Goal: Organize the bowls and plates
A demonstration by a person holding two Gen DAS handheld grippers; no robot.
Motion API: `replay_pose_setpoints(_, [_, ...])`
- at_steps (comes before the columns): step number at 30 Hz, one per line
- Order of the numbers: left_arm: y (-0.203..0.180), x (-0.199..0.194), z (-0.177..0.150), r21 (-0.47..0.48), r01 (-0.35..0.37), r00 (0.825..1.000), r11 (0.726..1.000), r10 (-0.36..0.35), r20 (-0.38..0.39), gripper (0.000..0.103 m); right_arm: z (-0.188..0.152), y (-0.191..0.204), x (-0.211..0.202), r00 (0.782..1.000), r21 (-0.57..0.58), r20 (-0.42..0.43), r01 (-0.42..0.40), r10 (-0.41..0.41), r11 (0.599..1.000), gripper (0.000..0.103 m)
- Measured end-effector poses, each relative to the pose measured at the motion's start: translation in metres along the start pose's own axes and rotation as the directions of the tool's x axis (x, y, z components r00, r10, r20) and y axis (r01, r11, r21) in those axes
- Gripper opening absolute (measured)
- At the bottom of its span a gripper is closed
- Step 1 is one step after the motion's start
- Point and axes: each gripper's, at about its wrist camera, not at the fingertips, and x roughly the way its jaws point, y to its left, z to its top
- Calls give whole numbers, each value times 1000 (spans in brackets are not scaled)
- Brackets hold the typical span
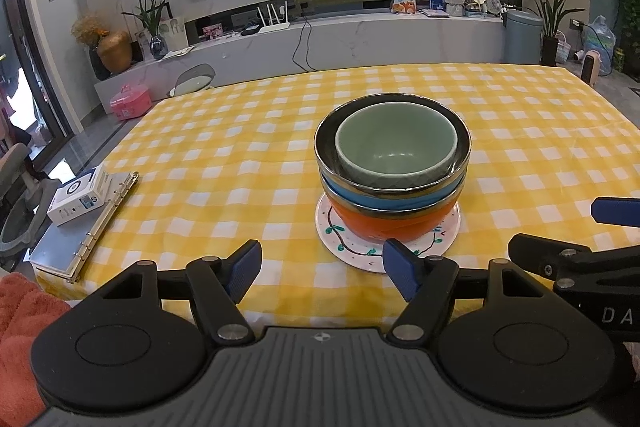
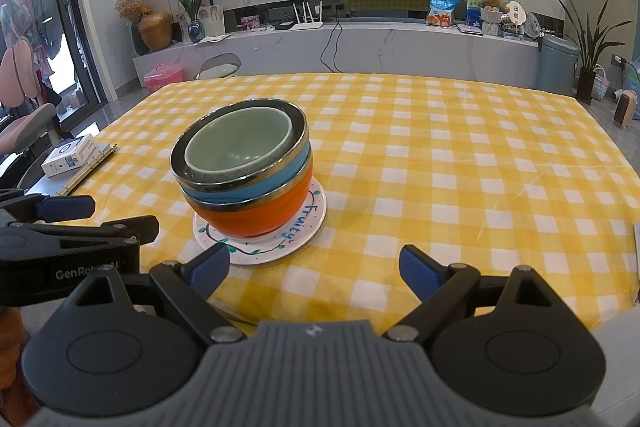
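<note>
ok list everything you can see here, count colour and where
green bowl: 1, pale green, nested on top of the stack
blue bowl: 1, blue with metal rim, second in the stack
orange bowl: 1, orange, bottom of the stack, on the plate
plate: 1, white with painted vine and lettering, on the tablecloth
tablecloth: 1, yellow and white check, over the table
box: 1, white, on the binder
binder: 1, grey, open rings, table's left edge
left gripper: 1, black with blue pads, open
right gripper: 1, same, open
</note>
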Motion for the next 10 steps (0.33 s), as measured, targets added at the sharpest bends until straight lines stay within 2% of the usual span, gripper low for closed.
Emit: replay_pose_setpoints(10, [0,0,1,-5,14,1000,1000,-13,5,82,-1,-1,1,1000,0,-4,1,-1,1000,90])
